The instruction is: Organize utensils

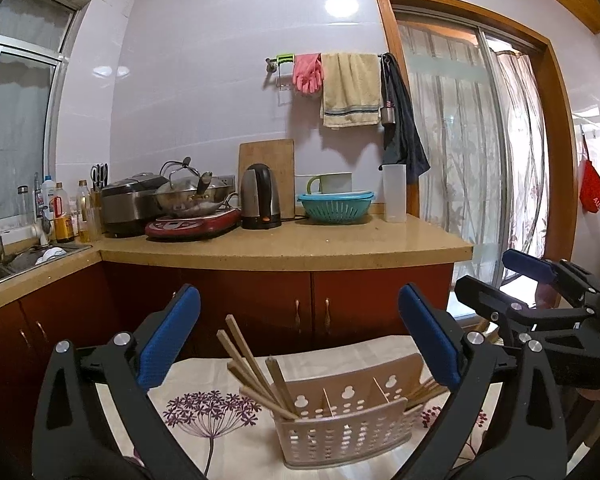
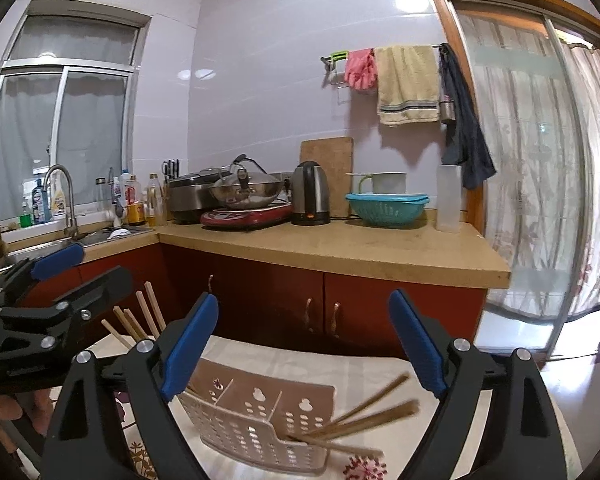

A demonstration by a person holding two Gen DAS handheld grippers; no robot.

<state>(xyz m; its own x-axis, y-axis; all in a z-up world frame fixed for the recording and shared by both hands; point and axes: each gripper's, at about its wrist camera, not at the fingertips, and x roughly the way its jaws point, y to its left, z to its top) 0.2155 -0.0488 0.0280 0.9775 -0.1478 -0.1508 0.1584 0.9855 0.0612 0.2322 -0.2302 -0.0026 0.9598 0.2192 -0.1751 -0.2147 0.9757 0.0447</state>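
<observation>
My left gripper (image 1: 300, 336) hangs spread wide and empty above the utensil holder (image 1: 342, 424), a perforated three-slot caddy standing on the floral tablecloth (image 1: 204, 412) of the tabletop. My right gripper (image 2: 304, 344) is likewise parted, holding nothing. One bundle of chopsticks (image 1: 256, 372) leans out of the holder's left compartment; a second chopstick bundle (image 2: 360, 416) sticks out of the right compartment, its ends blurred in the right wrist view and mostly hidden behind my left gripper's finger (image 1: 428, 336) in the other. The holder's lower edge is cut off by the gripper bodies, and I cannot make out the middle slot's contents.
</observation>
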